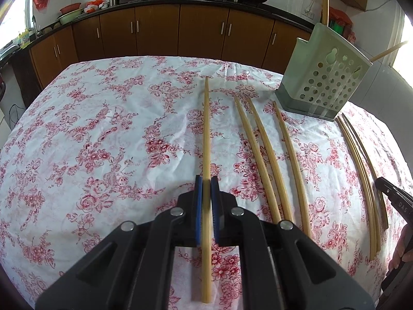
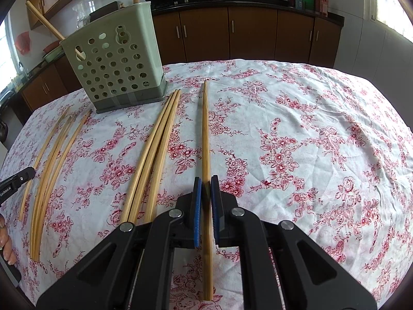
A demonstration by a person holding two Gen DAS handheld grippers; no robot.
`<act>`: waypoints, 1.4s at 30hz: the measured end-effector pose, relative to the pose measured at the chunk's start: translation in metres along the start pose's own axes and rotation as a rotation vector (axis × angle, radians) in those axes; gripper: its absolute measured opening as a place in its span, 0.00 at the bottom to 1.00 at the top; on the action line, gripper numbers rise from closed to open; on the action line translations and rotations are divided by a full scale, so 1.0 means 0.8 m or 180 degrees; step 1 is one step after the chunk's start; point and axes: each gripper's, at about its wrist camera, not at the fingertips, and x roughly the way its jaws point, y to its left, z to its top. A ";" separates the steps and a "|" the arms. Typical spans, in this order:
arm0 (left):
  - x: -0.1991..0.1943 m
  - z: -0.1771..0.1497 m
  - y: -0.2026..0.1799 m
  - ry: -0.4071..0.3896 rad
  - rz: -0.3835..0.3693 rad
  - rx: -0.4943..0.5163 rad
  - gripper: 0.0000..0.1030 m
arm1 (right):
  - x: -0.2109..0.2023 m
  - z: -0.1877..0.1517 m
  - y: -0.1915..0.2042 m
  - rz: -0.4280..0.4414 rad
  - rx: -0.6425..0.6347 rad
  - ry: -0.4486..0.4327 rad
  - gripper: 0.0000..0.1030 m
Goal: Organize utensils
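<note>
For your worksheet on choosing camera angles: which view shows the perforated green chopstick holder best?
The right wrist view: the chopstick holder stands whole, its holed face, base and two chopsticks inside clearly visible. The left wrist view shows the holder too, but near the frame's edge, tilted and more distorted.

Bright daylight from side windows, fisheye-curved edges, dark corners

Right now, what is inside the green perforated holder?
Two chopsticks stand in the green perforated holder, one upright, one leaning out. Their lower ends and the holder's floor are hidden behind its wall.
</note>
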 end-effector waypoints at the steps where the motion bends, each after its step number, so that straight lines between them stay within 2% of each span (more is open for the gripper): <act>1: 0.000 0.000 0.000 0.0000 -0.0002 -0.0002 0.09 | 0.000 0.000 0.000 0.0001 0.0001 0.0000 0.08; 36: -0.001 -0.001 0.003 -0.0002 -0.0010 -0.0004 0.09 | -0.001 0.000 0.001 0.0004 0.0015 -0.0003 0.09; 42: -0.015 -0.020 -0.011 0.0018 0.0142 0.0274 0.10 | -0.014 -0.015 0.004 0.0042 -0.0048 0.0009 0.09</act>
